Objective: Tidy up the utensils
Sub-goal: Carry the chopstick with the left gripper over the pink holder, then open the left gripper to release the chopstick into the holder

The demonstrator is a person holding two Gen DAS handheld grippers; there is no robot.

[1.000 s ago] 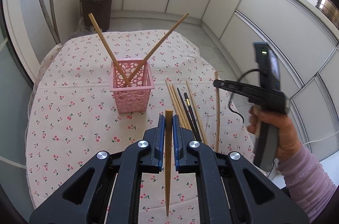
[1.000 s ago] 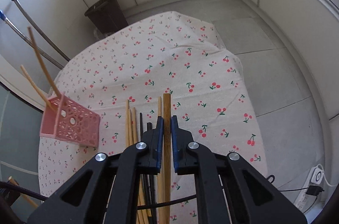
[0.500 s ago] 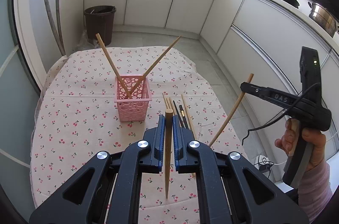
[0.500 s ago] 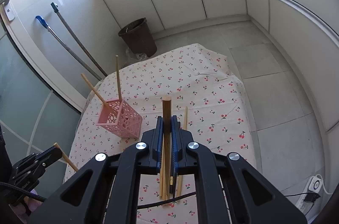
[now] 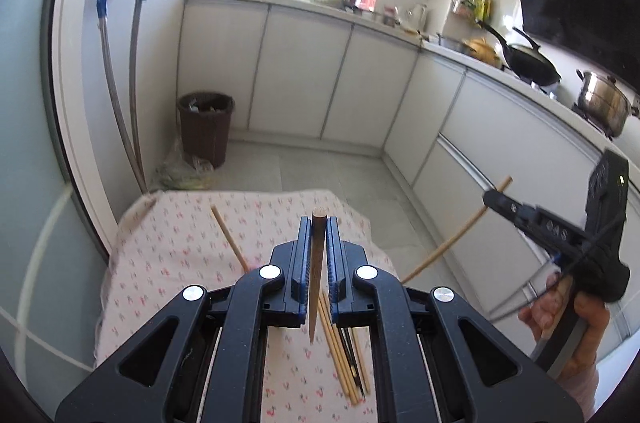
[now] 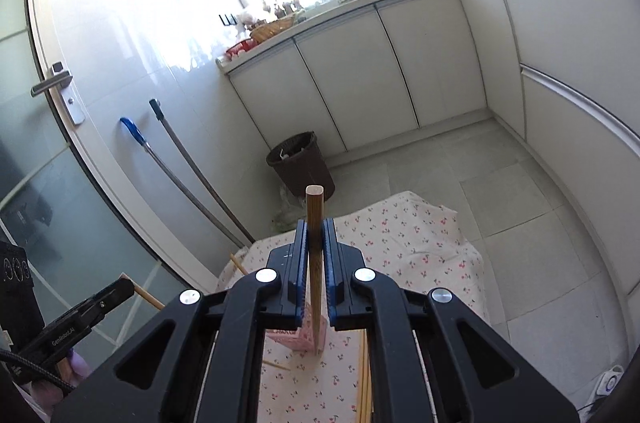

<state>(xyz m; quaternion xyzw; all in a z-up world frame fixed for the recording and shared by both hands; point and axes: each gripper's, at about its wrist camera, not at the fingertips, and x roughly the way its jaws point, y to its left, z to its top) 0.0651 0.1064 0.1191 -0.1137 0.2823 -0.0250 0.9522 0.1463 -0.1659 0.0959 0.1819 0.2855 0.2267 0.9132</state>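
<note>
My left gripper (image 5: 319, 223) is shut on a wooden chopstick (image 5: 316, 271), held well above the table. My right gripper (image 6: 315, 225) is shut on another wooden chopstick (image 6: 315, 263); it also shows in the left wrist view (image 5: 496, 201) at the right, its chopstick (image 5: 456, 235) slanting down. The pink holder (image 6: 298, 337) shows only as a corner under my right jaws. A chopstick (image 5: 229, 239) standing in it sticks up left of my left jaws. Several loose chopsticks (image 5: 344, 359) lie on the cherry-print tablecloth (image 5: 168, 251).
A brown waste bin (image 5: 206, 129) stands on the floor beyond the table, with mop handles (image 5: 120, 111) against the wall. White cabinets (image 5: 320, 87) run along the back and right. The left gripper shows at the lower left of the right wrist view (image 6: 116, 293).
Both grippers have risen and tilted up with their chopsticks. The table has dropped low in both views, and the pink holder is now mostly hidden behind the jaws.
</note>
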